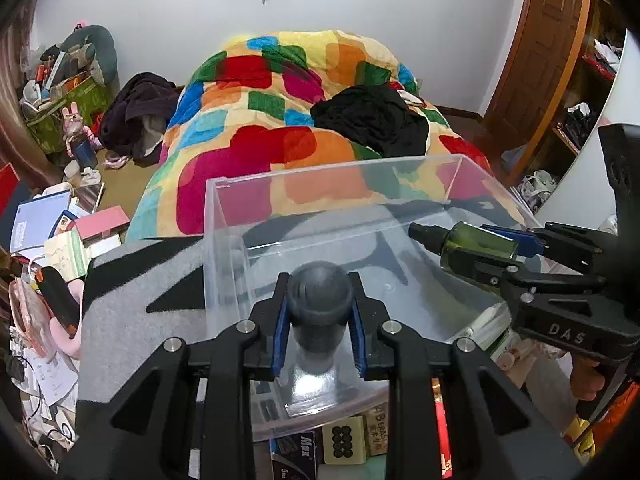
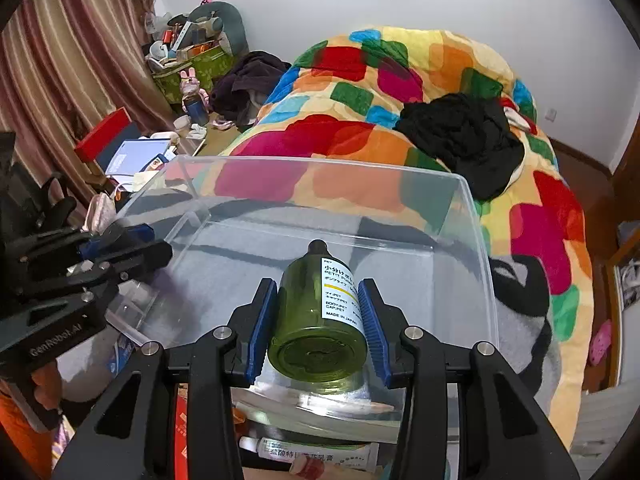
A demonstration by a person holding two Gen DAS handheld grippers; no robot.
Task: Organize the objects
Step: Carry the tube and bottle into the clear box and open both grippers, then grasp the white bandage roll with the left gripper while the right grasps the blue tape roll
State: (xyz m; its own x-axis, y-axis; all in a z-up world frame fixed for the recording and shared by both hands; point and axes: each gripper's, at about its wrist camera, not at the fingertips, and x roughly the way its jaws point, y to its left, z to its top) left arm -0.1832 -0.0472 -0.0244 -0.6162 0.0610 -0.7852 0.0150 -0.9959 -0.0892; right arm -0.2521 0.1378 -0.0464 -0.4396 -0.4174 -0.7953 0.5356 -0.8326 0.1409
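On the far left, clutter of books and boxes (image 1: 60, 236) lies on the floor beside the bed, with a dark heap of clothes (image 1: 136, 116) farther back. The left gripper (image 1: 320, 320) tilts steeply downward over the near left part of a clear plastic bin (image 1: 224, 240), its blue-padded fingers (image 1: 280, 332) drawn narrow and clamped on a small bottle with a rounded dark grey cap (image 1: 319, 300), held upright above the bin's floor. The bin sits on a grey and black blanket (image 1: 132, 280) at the foot of the bed, whose multicoloured patchwork duvet (image 1: 260, 120) carries a black garment (image 1: 372, 120) at its far side. To the right, the right gripper (image 2: 318, 320) also points steeply down over the bin, its fingers (image 2: 262, 320) set moderately apart and gripping a green pump bottle (image 2: 316, 320) by its sides, base toward the camera, black nozzle pointing away into the bin. Below the bin's near edge lie tubes and small boxes (image 2: 312, 452).
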